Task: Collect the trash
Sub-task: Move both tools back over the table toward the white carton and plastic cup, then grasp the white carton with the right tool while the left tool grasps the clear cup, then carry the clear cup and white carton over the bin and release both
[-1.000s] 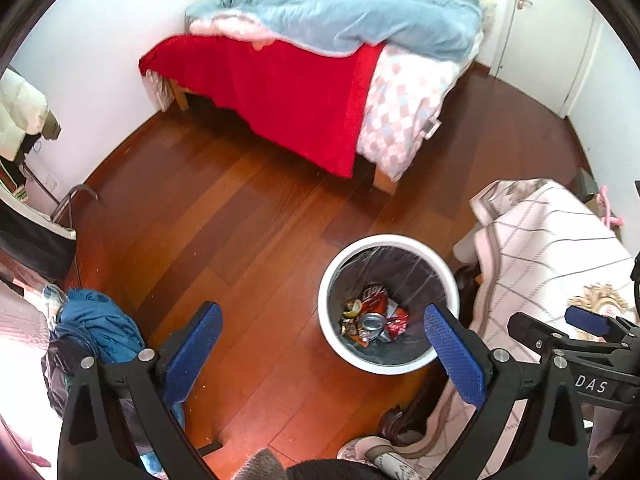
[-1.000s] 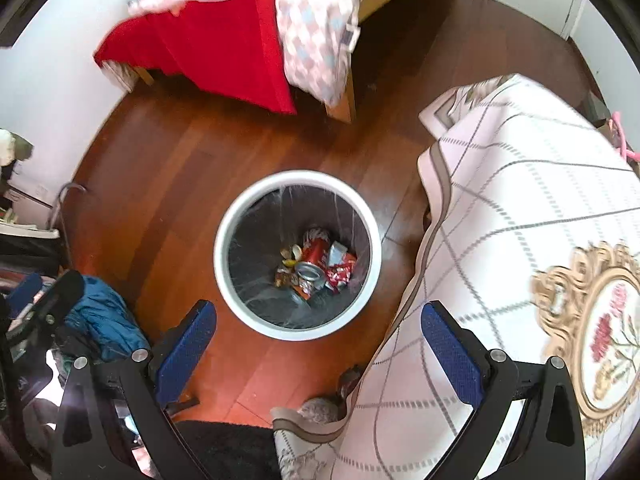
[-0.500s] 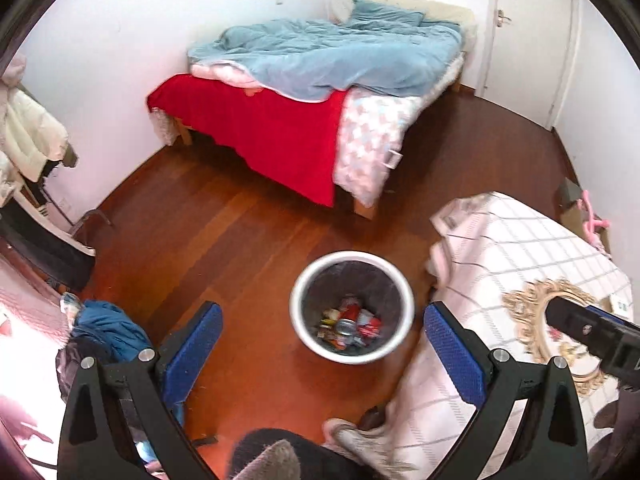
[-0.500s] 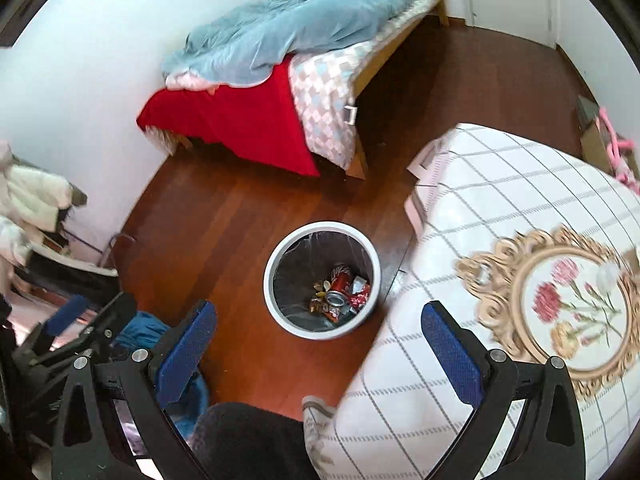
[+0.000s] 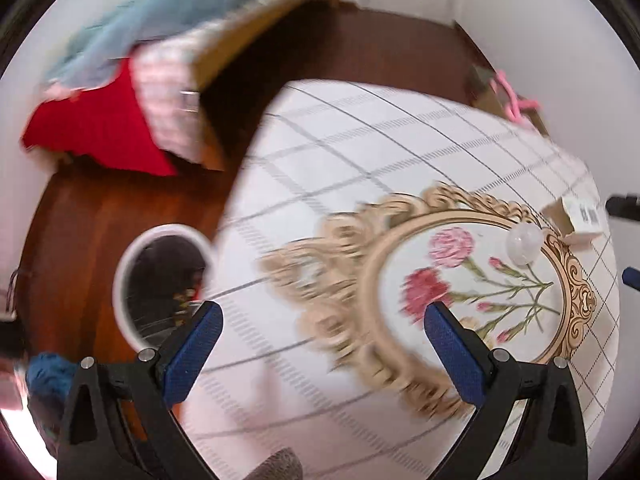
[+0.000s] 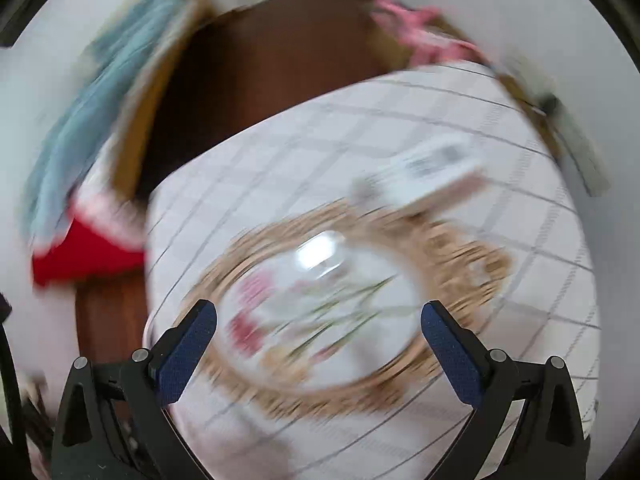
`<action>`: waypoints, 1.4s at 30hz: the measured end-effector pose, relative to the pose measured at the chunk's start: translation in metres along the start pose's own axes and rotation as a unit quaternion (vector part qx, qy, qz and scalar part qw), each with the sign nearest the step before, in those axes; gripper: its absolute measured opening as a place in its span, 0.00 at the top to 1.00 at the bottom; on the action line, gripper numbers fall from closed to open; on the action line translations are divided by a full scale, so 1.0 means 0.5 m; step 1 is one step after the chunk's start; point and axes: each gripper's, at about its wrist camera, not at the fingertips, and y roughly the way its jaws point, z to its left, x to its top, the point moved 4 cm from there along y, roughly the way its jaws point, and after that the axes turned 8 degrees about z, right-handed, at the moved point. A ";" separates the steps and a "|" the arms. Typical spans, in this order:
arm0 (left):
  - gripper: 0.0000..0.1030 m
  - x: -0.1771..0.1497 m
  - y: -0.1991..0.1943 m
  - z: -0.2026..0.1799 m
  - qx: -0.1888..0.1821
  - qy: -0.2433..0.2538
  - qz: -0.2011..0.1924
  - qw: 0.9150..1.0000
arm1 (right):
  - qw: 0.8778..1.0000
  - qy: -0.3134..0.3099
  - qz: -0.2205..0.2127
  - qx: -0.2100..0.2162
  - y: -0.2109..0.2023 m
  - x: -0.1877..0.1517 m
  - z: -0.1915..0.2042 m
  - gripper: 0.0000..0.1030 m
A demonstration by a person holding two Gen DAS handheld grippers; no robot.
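Both views have swung from the floor up onto the tablecloth (image 5: 360, 152). One waste bin (image 5: 124, 276) stands left of the table; one clear wrapper (image 5: 524, 244) and one white box (image 5: 584, 216) lie on the cloth. The left gripper (image 5: 322, 320) and right gripper (image 6: 318, 318) hover above it, jaws wide apart, empty.

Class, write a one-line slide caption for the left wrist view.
Open left gripper above a white checked tablecloth with gold-framed flowers, white round trash bin on the floor beside it.
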 end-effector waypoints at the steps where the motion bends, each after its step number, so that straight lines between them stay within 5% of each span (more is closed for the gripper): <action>1: 0.00 0.016 0.020 -0.022 -0.001 0.012 0.011 1.000 | 1.000 0.017 0.002 0.001 0.005 0.022 -0.019 0.00; 6: 0.00 0.076 0.080 -0.064 0.001 0.034 0.038 0.999 | 0.994 0.103 0.020 0.015 0.073 0.129 -0.090 0.01; 14: 0.00 0.101 0.098 -0.086 0.006 0.043 0.046 0.998 | 0.989 0.137 0.045 -0.006 0.165 0.208 -0.108 0.10; 17: 0.00 0.102 0.091 -0.110 -0.007 0.055 0.038 0.998 | 0.996 0.073 0.040 -0.023 0.161 0.205 -0.080 0.33; 21: 0.00 0.089 0.061 -0.160 -0.039 0.093 0.021 0.995 | 0.995 -0.044 0.057 -0.063 0.152 0.184 -0.066 0.38; 25: 0.00 0.078 0.056 -0.231 -0.070 0.138 0.021 0.988 | 0.974 -0.163 0.104 -0.120 0.142 0.136 -0.071 0.38; 30: 0.01 0.080 0.084 -0.303 -0.087 0.166 0.036 0.982 | 0.967 -0.169 0.127 -0.140 0.135 0.111 -0.115 0.33; 33: 0.02 0.082 0.086 -0.336 -0.084 0.186 0.023 0.979 | 0.977 -0.139 0.103 -0.122 0.123 0.106 -0.135 0.28; 35: 0.17 0.086 0.090 -0.345 -0.083 0.191 0.019 0.978 | 0.982 -0.121 0.097 -0.107 0.123 0.103 -0.138 0.28; 37: 0.56 0.090 0.097 -0.349 -0.077 0.193 0.024 0.978 | 0.986 -0.105 0.090 -0.097 0.123 0.095 -0.149 0.28; 38: 0.65 0.090 0.101 -0.350 -0.078 0.194 0.027 0.977 | 0.987 -0.099 0.085 -0.091 0.124 0.092 -0.153 0.28; 41: 0.64 0.088 0.101 -0.341 -0.069 0.189 0.016 0.979 | 0.990 -0.090 0.075 -0.079 0.130 0.079 -0.156 0.31; 42: 0.64 0.086 0.100 -0.339 -0.067 0.188 0.015 0.980 | 0.990 -0.090 0.074 -0.076 0.136 0.071 -0.157 0.41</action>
